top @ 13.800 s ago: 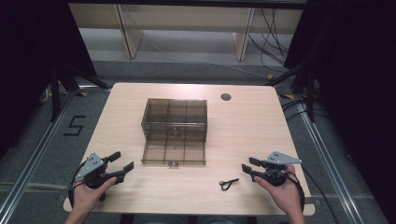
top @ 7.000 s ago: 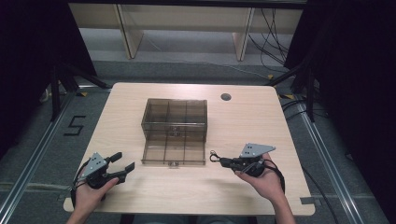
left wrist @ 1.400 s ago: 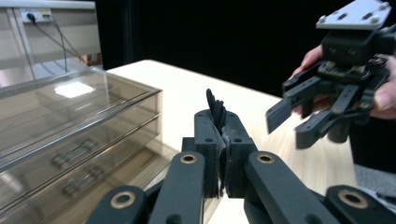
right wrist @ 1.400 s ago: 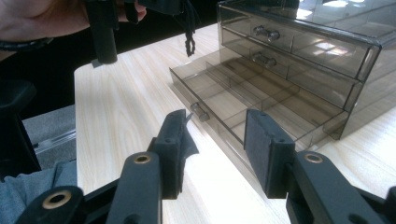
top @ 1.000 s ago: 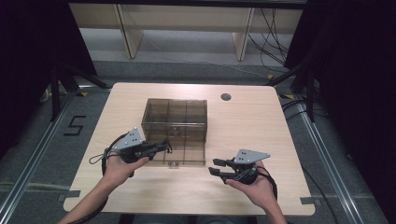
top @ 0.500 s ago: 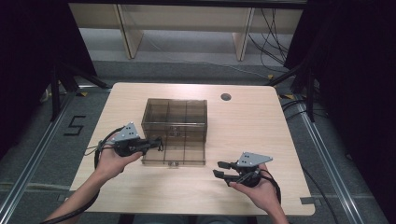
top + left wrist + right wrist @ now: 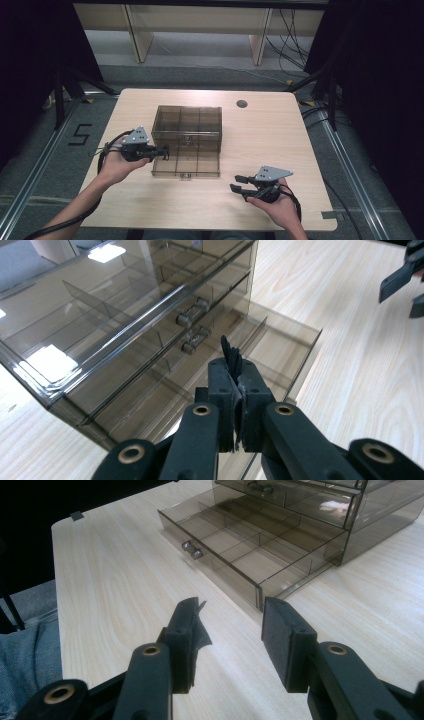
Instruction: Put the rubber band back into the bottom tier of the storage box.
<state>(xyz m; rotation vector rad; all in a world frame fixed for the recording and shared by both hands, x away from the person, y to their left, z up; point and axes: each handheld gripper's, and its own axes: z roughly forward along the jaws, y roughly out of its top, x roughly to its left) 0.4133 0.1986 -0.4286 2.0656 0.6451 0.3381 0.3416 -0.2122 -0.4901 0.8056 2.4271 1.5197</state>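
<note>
Fingers (image 7: 235, 390) of the left gripper (image 7: 162, 150) are pressed together on a small black object (image 7: 231, 356), too dark to identify, that sticks up between them. In the high view this gripper sits at center left of the frame, its tips at the left edge of the drawer box (image 7: 187, 132), above the pulled-out bottom drawer (image 7: 187, 167). That smoky, see-through box stands at the middle of the wooden surface (image 7: 270, 140), its open drawer reaching toward the lower edge. At lower right, the right gripper (image 7: 239, 183) hovers over bare wood with its fingers (image 7: 282, 635) spread apart and nothing between them, well apart from the box.
</note>
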